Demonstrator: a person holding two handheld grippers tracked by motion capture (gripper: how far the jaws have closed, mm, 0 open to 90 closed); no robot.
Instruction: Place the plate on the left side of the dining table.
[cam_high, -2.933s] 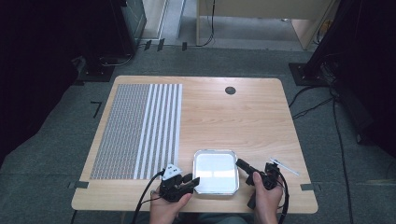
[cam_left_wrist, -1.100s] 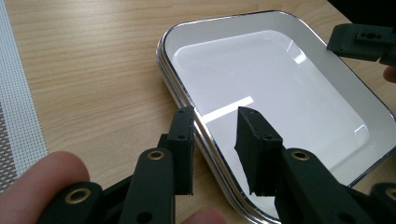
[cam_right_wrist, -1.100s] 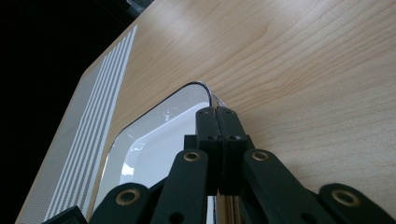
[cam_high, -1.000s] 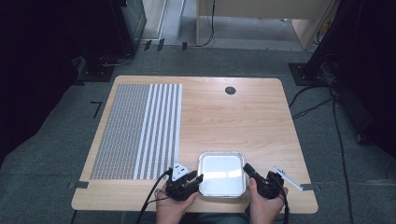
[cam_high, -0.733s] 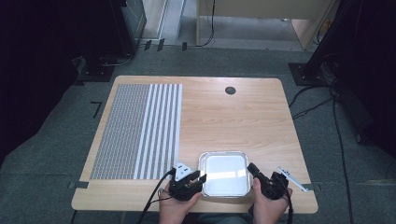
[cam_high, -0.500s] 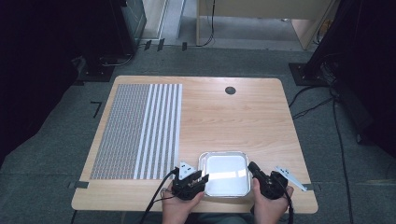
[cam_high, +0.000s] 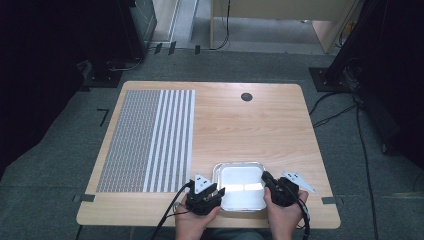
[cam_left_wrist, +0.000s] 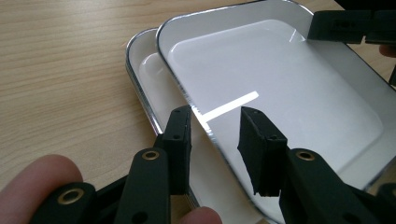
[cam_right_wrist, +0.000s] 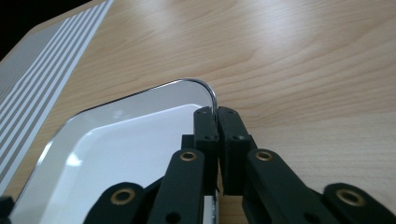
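The upper steel tray looked light, stiff, slick, best held at its rim; right gripper fingers clamped that rim; left gripper fingers stood apart around the opposite edge, near the counter's front edge.

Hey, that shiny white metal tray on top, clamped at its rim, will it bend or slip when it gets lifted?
The shiny white rectangular metal tray looks stiff: tilted above a second white tray, its rim stays straight. It probably weighs little, being shallow and thin-walled. Its glossy, light-reflecting surface suggests slipperiness, so the right gripper, shut on just the thin rim, might let it pivot; the left gripper stands open around the opposite edge.
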